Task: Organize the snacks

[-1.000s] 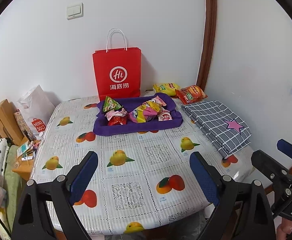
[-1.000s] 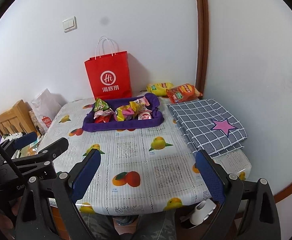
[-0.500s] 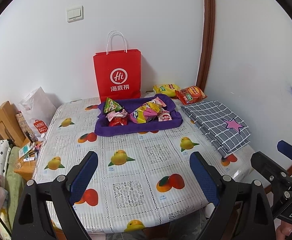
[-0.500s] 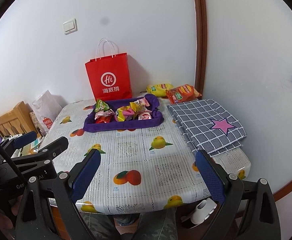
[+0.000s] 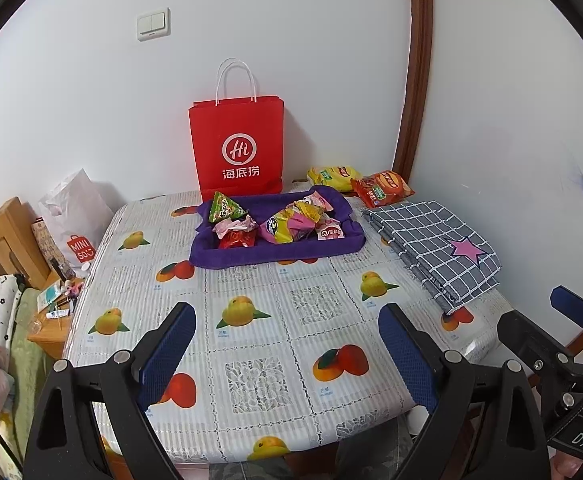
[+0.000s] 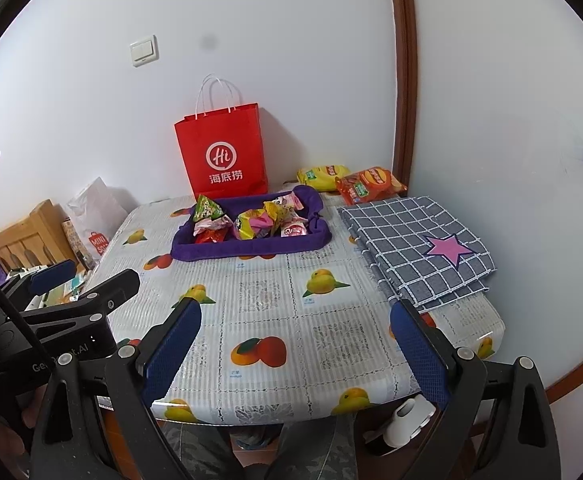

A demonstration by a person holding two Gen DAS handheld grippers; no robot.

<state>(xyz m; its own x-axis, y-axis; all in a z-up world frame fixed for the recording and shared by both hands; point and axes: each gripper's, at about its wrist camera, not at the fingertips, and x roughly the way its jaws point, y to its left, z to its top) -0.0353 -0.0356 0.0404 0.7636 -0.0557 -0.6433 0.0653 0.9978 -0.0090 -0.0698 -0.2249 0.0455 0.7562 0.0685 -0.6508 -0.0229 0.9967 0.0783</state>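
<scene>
A purple tray point(image 5: 275, 254) point(image 6: 251, 247) sits at the far middle of the table and holds several small snack packets point(image 5: 291, 224) point(image 6: 259, 222). A yellow chip bag point(image 5: 331, 176) point(image 6: 321, 174) and an orange chip bag point(image 5: 383, 188) point(image 6: 369, 184) lie behind it by the wall. A red paper bag point(image 5: 237, 148) point(image 6: 223, 152) stands upright against the wall. My left gripper point(image 5: 287, 352) is open and empty above the table's near edge. My right gripper point(image 6: 295, 348) is open and empty, also near the front edge.
A folded grey checked cloth with a pink star point(image 5: 435, 240) point(image 6: 415, 248) lies at the table's right side. A white shopping bag point(image 5: 75, 216) and a wooden bed frame point(image 5: 3, 244) stand left of the table. Walls close the back and right.
Both grippers have drawn back and risen slightly, so the table looks a little farther away. Nothing on the table has moved.
</scene>
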